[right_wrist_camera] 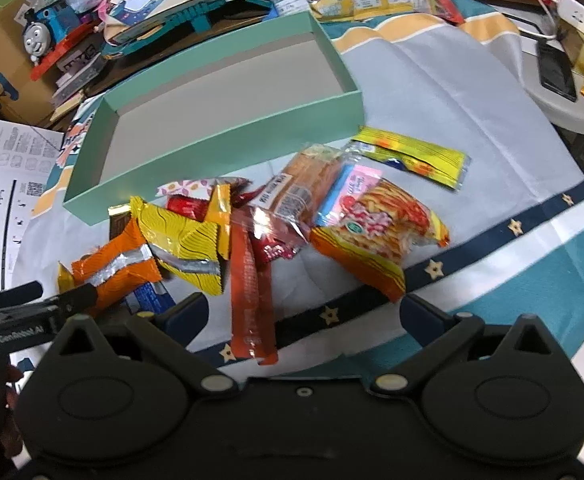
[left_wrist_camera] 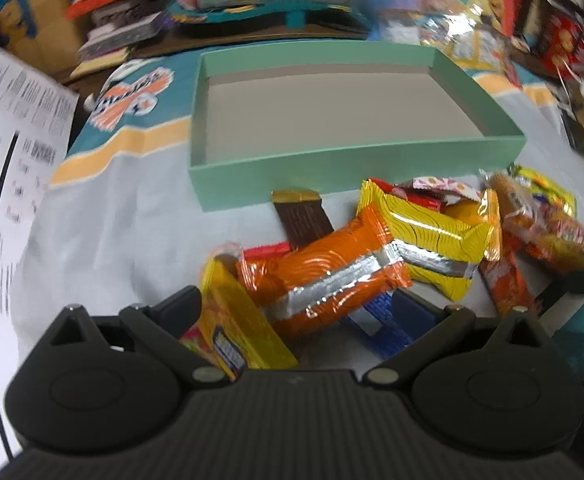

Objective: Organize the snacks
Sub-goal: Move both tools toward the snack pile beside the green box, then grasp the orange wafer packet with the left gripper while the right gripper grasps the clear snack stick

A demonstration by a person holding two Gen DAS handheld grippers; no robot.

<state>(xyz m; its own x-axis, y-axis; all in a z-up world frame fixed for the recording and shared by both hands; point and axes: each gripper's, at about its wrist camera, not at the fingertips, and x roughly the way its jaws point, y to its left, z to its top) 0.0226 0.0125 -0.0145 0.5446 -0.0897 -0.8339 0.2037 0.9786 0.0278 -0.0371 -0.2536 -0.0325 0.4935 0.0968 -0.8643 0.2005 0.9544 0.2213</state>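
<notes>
Well, the cloth-covered surface stretches ahead of both my tongs, and on it, beyond the heap, sits the green box, empty so far as I can see. So I judge the sorting has barely begun: nothing is packed yet.

The snack pile lies between the tongs and the box's near wall. My left tongs are spread wide and low over the near end of it, with the orange packet lying across the gap between the fingers and a yellow bar just inside the left finger. Nothing is gripped. My right tongs are wide too, holding nothing, with the long red stick pack reaching back between the fingers.

Next, I think, the left tongs should close on the orange packet alone, keeping clear of the yellow bar, then lift it over the wall into the box.
</notes>
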